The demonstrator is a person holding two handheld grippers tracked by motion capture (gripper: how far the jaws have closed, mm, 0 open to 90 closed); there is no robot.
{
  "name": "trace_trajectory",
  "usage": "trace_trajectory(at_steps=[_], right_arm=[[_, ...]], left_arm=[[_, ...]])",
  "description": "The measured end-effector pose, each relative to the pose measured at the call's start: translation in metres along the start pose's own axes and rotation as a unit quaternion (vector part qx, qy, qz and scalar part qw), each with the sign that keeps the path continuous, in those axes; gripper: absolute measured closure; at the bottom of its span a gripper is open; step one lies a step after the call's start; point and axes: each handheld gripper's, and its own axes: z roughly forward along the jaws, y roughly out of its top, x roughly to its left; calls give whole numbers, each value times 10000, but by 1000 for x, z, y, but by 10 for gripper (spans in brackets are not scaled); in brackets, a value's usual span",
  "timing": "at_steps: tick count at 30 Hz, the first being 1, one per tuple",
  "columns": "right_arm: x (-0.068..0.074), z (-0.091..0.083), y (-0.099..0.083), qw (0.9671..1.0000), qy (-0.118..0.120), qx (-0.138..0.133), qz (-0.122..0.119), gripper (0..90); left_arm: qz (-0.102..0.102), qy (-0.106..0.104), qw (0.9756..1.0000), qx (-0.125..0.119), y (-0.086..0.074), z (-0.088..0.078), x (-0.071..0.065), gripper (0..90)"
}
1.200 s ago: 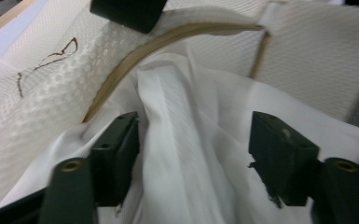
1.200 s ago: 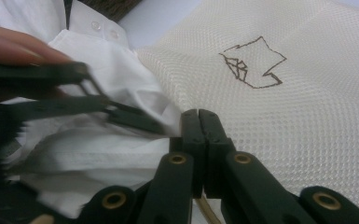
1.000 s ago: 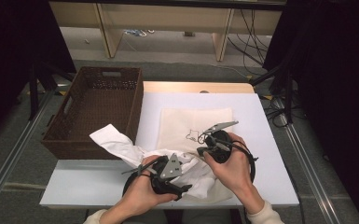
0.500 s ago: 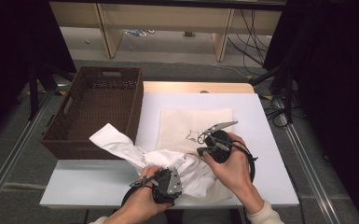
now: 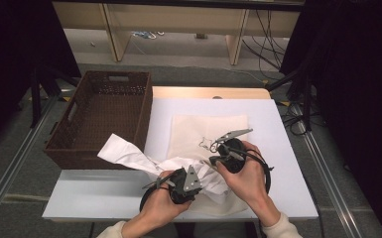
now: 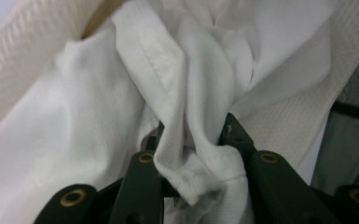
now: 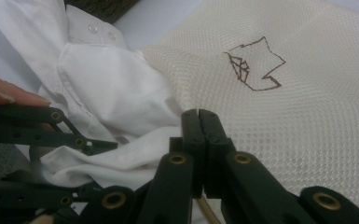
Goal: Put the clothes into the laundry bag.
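**Both grippers on the laundry at the near edge**

My left gripper [image 5: 198, 174] sits nearest me at the table's [image 5: 287, 129] front edge. Its jaws have just been closing, and in the left gripper view a bunched fold of the white shirt [image 6: 186, 107] is pinched between them, hem seam bulging out below the pads. How much cloth is caught deeper in I cannot make out; the folds hide the fingertips. A second ago this gripper stood slightly farther from me, with its jaws spread over the same heap.

My right gripper [image 5: 213, 161] is just beyond, over the cream mesh bag [image 5: 208, 131]. In its own view the jaws [image 7: 199, 122] meet flat, clenched. A tan cord runs out beneath them, but whether it or the bag's edge is nipped between the pads is hidden. This hand has kept its place.

The shirt lies crumpled between my hands, partly on the bag, one sleeve trailing left to the wicker basket's [image 5: 99, 124] rim. Two small buttons show on a placket in the right gripper view.

The bag carries a dark outline drawing [image 7: 254, 65], angular; no lettering can be read.
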Motion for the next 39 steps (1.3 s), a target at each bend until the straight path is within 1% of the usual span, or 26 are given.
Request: trace_trajectory(at_steps=[3, 4, 5, 6, 8, 9, 12, 14, 18, 19, 20, 21, 22, 23, 24, 25, 28, 29, 31, 32, 33, 34, 35, 37, 38, 39], right_arm=[[1, 0, 0, 10000, 1, 30, 15, 900], [3, -1, 0, 10000, -22, -3, 43, 900], [2, -1, 0, 10000, -36, -23, -49, 900], [2, -1, 0, 10000, -36, -23, -49, 900], [5, -1, 0, 10000, 9, 22, 20, 900], [6, -1, -1, 10000, 27, 41, -22, 900], [6, 0, -1, 9999, 14, -2, -127, 900], [6, -1, -1, 10000, 58, 67, 3, 900], [6, -2, 0, 10000, 39, 40, 22, 900], [5, -2, -1, 10000, 39, 34, -37, 900], [6, -1, 0, 10000, 46, 10, 68, 900], [4, -2, -1, 10000, 27, 9, 21, 900], [4, -2, -1, 10000, 30, 13, 29, 900], [2, -2, 0, 10000, 51, 27, -35, 900], [1, -3, 0, 9999, 61, 74, -63, 900], [1, -3, 0, 10000, 42, 33, 18, 900], [1, -4, 0, 10000, 30, -17, 74, 900], [0, -4, -1, 10000, 16, -3, 3, 900], [0, -5, 0, 10000, 13, -2, 44, 900], [0, -5, 0, 10000, 24, -8, 37, 900], [-1, -5, 0, 10000, 8, 9, -6, 900], [-1, -5, 0, 10000, 8, 9, -6, 900], [0, -5, 0, 10000, 4, -3, 9, 900], [0, -5, 0, 10000, 12, 29, 18, 900], [0, -5, 0, 9999, 36, 48, 97, 900], [0, -5, 0, 10000, 26, 41, 86, 900]], left_arm=[[-81, -50, 9999, -61, 6, 5, 1, 730], [-124, -54, 9999, -69, 8, 10, 2, 730], [-142, -54, 9999, -49, 9, 14, 3, 729], [-142, -54, 9999, -49, 9, 14, 3, 727], [-143, 23, 9999, 3, 10, 23, 6, 724], [-115, 228, 9997, -2, 10, 30, 10, 719], [-159, 255, 9995, 11, 10, 35, 13, 707], [-118, 373, 9992, 34, 11, 43, 16, 682], [-159, 329, 9993, 15, 10, 46, 17, 638], [-117, 290, 9995, -4, 9, 45, 17, 606], [-43, 224, 9997, -38, 8, 43, 17, 557], [-37, 128, 9999, -77, 7, 42, 16, 494], [-75, 48, 9998, -179, 6, 39, 14, 459], [-5, 4, 9999, -161, 5, 34, 14, 403], [-32, -27, 9998, -213, 4, 31, 13, 372], [-27, -66, 9997, -252, 3, 25, 12, 348], [-62, -161, 9989, -426, -1, 3, 11, 294], [-111, -193, 9984, -527, -3, -7, 11, 289], [-147, -147, 9980, -599, -6, -21, 13, 272], [-110, -24, 9977, -662, -11, -37, 18, 265], [-110, -24, 9977, -662, -11, -37, 18, 259], [-132, -61, 9976, -684, -15, -43, 20, 259], [-246, -73, 9975, -655, -19, -48, 22, 248], [-290, 81, 9980, -563, -28, -57, 30, 243], [-353, 136, 9980, -503, -34, -59, 34, 241], [-457, 139, 9979, -431, -39, -61, 37, 240]])
